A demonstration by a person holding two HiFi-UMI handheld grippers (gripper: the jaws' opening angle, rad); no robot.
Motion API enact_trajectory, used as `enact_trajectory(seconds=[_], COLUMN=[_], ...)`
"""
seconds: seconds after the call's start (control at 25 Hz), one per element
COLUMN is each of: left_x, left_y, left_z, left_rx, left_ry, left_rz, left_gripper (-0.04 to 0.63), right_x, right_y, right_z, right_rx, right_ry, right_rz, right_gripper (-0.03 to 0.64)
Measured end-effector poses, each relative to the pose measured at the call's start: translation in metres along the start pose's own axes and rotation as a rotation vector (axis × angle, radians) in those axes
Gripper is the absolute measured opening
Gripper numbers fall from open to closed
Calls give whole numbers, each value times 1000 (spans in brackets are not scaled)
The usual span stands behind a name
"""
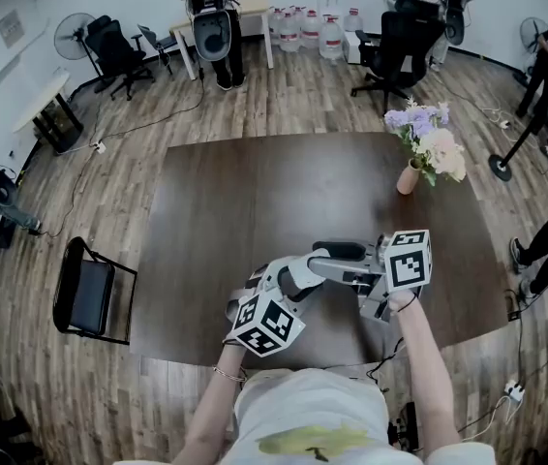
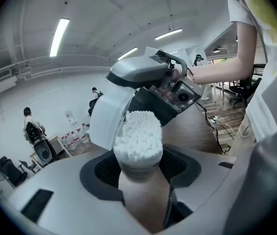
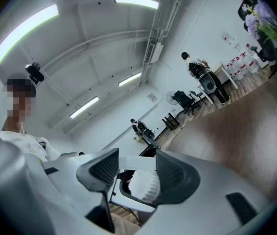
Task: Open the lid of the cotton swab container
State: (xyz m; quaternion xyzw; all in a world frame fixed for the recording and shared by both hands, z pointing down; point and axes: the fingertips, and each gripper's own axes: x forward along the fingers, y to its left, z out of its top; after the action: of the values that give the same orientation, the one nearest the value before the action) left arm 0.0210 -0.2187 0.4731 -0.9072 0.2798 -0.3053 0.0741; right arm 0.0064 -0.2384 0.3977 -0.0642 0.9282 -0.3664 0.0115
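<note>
My left gripper (image 2: 141, 169) is shut on a clear cotton swab container (image 2: 142, 190), upright between its dark pads and packed with white swabs (image 2: 138, 133). The container's white lid (image 2: 105, 117) stands swung open at the left of the swabs. My right gripper (image 2: 146, 73) reaches in from above, its grey finger over the lid's top edge. In the right gripper view the lid (image 3: 134, 162) lies across the gap between the jaws of my right gripper (image 3: 136, 166), with the swabs (image 3: 146, 186) behind it. In the head view the left gripper (image 1: 291, 279) and the right gripper (image 1: 324, 262) meet over the table's near edge; the container is hidden there.
A dark brown table (image 1: 235, 211) lies below the grippers. A vase of flowers (image 1: 427, 148) stands at its far right corner. A black folding chair (image 1: 90, 294) is on the floor at the left, an office chair (image 1: 395, 42) and water bottles (image 1: 308, 29) beyond.
</note>
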Motion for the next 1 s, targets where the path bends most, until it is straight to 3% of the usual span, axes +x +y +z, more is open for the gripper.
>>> enact_trajectory(seconds=[0.16, 0.32, 0.6, 0.72, 1.0], left_x=[-2, -4, -14, -16, -19], left_y=[-2, 1, 18, 25, 41], left_z=[1, 0, -6, -13, -28], left_rx=[-61, -158, -302, -343, -439], left_ry=[-35, -72, -98, -88, -70], left_rz=[-22, -35, 8, 47, 154], left_gripper=[236, 236, 236, 236, 236], right_x=[0, -5, -21, -33, -59], right_y=[0, -3, -4, -11, -29], right_z=[-1, 4, 7, 6, 0], right_rx=[-15, -91, -143, -169, -272], right_ry=[-8, -42, -88, -114, -158], right_rz=[7, -54, -105, -167, -347], right_gripper=[247, 249, 250, 169, 60])
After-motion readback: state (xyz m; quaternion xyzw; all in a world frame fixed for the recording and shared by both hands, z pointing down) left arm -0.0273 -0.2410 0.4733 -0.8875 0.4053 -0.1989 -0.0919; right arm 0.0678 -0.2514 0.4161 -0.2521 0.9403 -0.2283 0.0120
